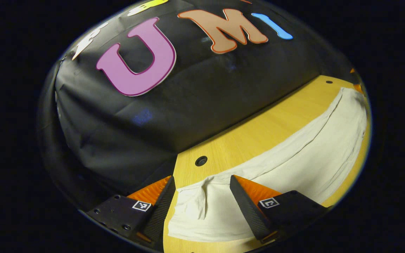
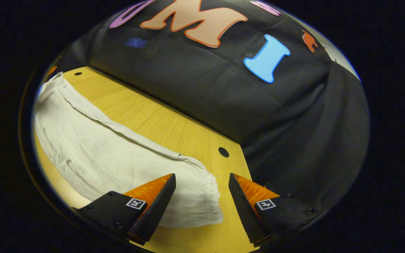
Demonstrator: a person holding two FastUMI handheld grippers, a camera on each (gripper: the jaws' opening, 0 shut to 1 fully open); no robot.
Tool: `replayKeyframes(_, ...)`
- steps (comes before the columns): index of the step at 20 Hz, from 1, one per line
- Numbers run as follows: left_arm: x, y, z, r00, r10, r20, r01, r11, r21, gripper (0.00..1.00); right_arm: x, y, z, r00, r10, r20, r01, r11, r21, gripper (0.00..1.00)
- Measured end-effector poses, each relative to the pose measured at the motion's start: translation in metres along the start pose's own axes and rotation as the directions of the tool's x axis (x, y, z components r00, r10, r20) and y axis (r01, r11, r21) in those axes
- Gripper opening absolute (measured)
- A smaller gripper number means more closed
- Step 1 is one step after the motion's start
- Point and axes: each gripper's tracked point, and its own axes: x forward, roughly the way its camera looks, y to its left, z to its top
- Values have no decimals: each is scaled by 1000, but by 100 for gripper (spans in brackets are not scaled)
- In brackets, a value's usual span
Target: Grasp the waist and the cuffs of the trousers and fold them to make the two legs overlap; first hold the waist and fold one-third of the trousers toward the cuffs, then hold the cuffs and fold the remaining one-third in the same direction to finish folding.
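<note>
Between the left tongs [image 1: 200, 205], spread wide and gripping nothing, lies one end of the trousers [image 1: 294, 158]; the right tongs [image 2: 202, 207], equally agape, hover over the gathered other end. Each should pinch both layers squarely before lifting. Beyond, the cloth stretches along the bench [image 2: 160, 123].

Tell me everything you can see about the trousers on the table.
The trousers are off-white, of thin, wrinkled woven-looking cloth. They lie flat as one long band on the yellow wooden table. A gathered end lies between the open right gripper's fingers, the other end between the open left gripper's.
</note>
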Motion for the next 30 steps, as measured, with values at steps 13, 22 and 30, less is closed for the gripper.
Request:
replayKeyframes(13,-73,-54,75,994,-25,108,47,979,-200,95,5,-43,-79,990,58,-129,8,886,464,98)
replayKeyframes(22,-89,-61,72,997,-7,74,23,976,-218,96,10,-20,-120,962,141,-232,61,720,691,100)
replayKeyframes(30,-99,-65,68,998,3,57,10,974,-225,96,23,-6,-125,946,213,-246,82,575,814,93)
